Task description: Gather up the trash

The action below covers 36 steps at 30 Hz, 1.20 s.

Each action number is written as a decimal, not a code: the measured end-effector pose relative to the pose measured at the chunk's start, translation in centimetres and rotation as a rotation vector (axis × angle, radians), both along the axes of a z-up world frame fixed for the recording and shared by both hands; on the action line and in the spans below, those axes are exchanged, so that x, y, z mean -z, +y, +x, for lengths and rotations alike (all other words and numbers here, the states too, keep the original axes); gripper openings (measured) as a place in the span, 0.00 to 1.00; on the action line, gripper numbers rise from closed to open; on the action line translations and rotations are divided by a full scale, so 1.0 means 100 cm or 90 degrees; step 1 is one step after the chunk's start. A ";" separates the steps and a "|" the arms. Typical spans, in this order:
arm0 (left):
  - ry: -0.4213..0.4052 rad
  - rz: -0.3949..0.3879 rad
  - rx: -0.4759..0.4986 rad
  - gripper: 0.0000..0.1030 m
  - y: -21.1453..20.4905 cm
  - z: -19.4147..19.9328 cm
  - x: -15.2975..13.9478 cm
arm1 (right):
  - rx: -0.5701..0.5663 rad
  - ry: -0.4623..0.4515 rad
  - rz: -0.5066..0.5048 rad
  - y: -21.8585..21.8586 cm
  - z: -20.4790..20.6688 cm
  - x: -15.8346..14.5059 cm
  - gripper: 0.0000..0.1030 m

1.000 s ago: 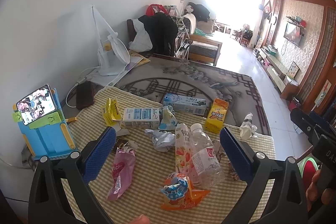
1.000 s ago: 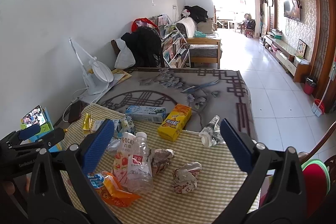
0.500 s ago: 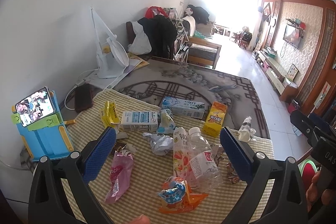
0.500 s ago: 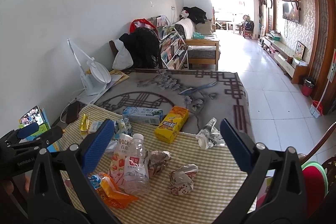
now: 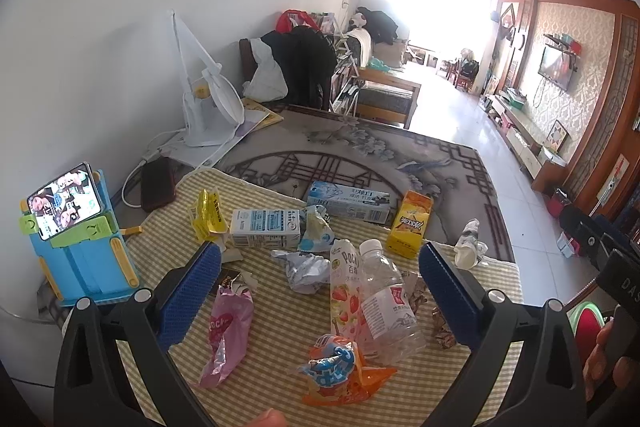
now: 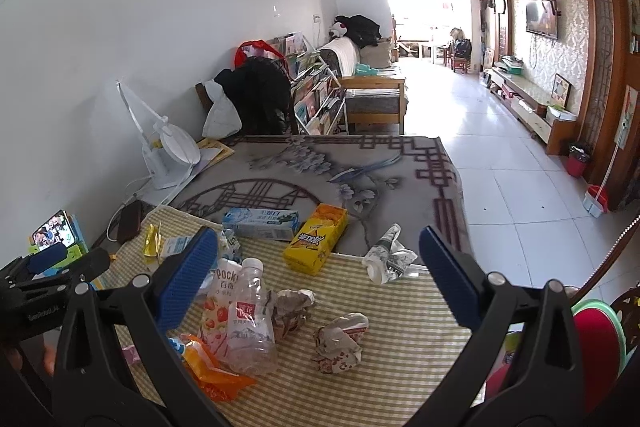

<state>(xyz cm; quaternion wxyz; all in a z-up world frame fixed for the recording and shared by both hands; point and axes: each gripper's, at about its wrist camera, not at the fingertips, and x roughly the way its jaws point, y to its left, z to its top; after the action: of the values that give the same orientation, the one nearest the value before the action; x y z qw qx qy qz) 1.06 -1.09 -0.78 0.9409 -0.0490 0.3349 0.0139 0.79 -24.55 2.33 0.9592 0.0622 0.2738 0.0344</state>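
Both the left gripper (image 5: 320, 287) and right gripper (image 6: 318, 275) hover wide open, holding nothing. The trash lies around the clear bottle (image 5: 386, 301) on the checked mat (image 5: 280, 311); starting there probably works best, closing across its crushable body rather than the cap.

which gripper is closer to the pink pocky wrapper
Left. The pink wrapper lies just under the left gripper, by its left finger. The right gripper sits farther right, over the crumpled paper.
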 end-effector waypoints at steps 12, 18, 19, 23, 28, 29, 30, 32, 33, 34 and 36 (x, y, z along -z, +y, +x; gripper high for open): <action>0.001 0.002 0.009 0.92 -0.001 0.002 -0.002 | 0.003 0.004 0.002 -0.003 0.002 0.000 0.96; 0.003 0.004 0.012 0.92 -0.003 0.005 -0.003 | 0.010 0.008 0.002 -0.006 0.004 0.003 0.96; 0.004 0.004 0.013 0.92 -0.003 0.006 -0.003 | 0.010 0.009 0.003 -0.006 0.004 0.003 0.96; 0.007 0.006 0.015 0.92 -0.005 0.008 -0.001 | 0.011 0.012 0.002 -0.006 0.006 0.004 0.96; 0.008 0.005 0.013 0.92 -0.004 0.009 0.000 | 0.011 0.013 0.002 -0.007 0.006 0.005 0.96; 0.007 0.006 0.012 0.92 -0.004 0.009 0.000 | 0.011 0.013 0.002 -0.007 0.006 0.005 0.96; 0.008 0.006 0.012 0.92 -0.004 0.009 0.001 | 0.010 0.014 0.002 -0.007 0.006 0.006 0.96; 0.009 0.005 0.011 0.92 -0.004 0.010 0.001 | 0.009 0.016 0.001 -0.007 0.006 0.007 0.96; 0.008 0.004 0.012 0.92 -0.004 0.010 0.001 | 0.009 0.016 0.001 -0.007 0.006 0.007 0.96; 0.006 0.003 0.012 0.92 -0.004 0.009 0.001 | 0.009 0.018 0.000 -0.006 0.007 0.008 0.96; -0.007 -0.009 0.013 0.92 0.000 0.007 0.000 | 0.004 0.023 0.001 -0.005 0.009 0.010 0.96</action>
<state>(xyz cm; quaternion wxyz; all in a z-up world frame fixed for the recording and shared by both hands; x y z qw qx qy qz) 1.78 -1.13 -0.75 0.9425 -0.0522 0.3302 0.0020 1.69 -25.07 1.32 0.9541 0.0642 0.2910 0.0304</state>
